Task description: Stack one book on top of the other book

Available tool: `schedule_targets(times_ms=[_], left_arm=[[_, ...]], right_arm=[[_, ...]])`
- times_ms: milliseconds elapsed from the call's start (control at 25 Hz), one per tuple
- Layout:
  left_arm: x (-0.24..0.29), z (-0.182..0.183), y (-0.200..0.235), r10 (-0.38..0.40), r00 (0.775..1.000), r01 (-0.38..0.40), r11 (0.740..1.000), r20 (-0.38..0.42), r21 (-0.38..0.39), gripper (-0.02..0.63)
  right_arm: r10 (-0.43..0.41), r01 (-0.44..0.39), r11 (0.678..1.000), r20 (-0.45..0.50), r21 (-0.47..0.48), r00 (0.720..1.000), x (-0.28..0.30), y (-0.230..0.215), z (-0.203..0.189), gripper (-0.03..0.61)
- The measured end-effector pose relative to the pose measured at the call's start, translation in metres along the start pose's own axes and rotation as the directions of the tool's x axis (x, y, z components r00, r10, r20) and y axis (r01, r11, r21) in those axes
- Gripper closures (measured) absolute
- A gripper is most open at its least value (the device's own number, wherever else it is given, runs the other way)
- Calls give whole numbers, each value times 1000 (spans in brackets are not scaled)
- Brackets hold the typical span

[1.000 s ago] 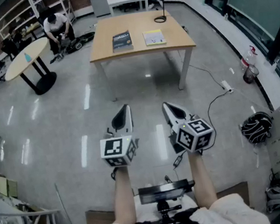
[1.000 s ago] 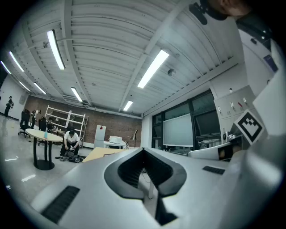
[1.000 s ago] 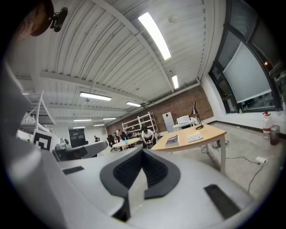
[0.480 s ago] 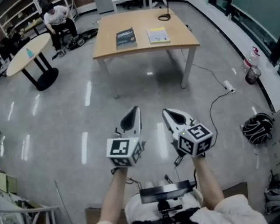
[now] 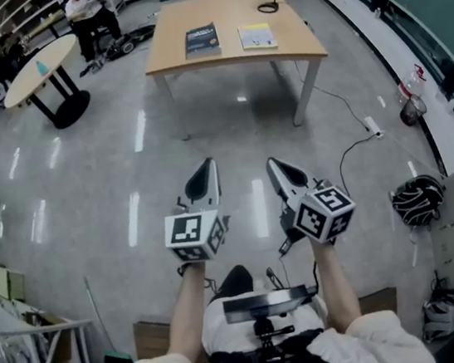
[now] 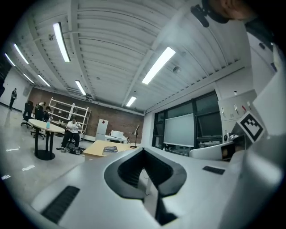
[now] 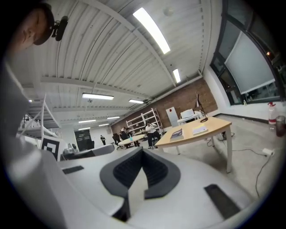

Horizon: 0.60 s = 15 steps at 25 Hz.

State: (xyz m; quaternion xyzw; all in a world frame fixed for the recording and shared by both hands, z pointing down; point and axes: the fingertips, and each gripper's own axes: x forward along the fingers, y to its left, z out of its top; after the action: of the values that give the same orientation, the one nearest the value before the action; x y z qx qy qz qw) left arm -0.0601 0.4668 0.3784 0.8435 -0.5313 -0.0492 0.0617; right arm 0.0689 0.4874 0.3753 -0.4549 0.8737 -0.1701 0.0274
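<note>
Two books lie side by side on a wooden table (image 5: 234,54) far ahead: a dark book (image 5: 201,40) on the left and a pale yellow book (image 5: 257,36) on the right. Both are well apart from my grippers. My left gripper (image 5: 206,169) and right gripper (image 5: 275,166) are held side by side over the grey floor, both shut and empty, pointing toward the table. In the left gripper view, the left gripper (image 6: 144,150) points toward the table, with the dark book (image 6: 110,149) small beyond it. The right gripper view has the right gripper (image 7: 142,151), the dark book (image 7: 176,133) and the pale yellow book (image 7: 199,129).
A black desk lamp (image 5: 269,3) stands at the table's far right corner. A round table (image 5: 40,73) and a seated person (image 5: 89,7) are at the far left. A cable and power strip (image 5: 373,126) lie on the floor at right, near a black helmet (image 5: 418,198).
The table with the books sits a little higher in the head view. My left gripper has sunk slightly. Both grippers stay shut and empty.
</note>
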Motion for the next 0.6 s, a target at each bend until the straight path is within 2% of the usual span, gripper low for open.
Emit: schedule_targets(times_ms=[120, 280, 400, 600], left_arm=[[5, -5, 19, 39, 999, -39, 999, 2, -19, 606], [28, -14, 45, 10, 1000, -10, 998, 4, -69, 606], [69, -11, 70, 9, 1000, -8, 996, 20, -85, 606], [141, 6, 128, 13, 1000, -12, 997, 24, -71, 606]], right_arm=[[12, -13, 998, 15, 58, 1000, 9, -8, 1, 578], [17, -20, 997, 38, 80, 999, 38, -18, 0, 578], [15, -18, 998, 42, 67, 999, 84, -44, 8, 578], [19, -21, 998, 32, 63, 999, 177, -71, 33, 578]])
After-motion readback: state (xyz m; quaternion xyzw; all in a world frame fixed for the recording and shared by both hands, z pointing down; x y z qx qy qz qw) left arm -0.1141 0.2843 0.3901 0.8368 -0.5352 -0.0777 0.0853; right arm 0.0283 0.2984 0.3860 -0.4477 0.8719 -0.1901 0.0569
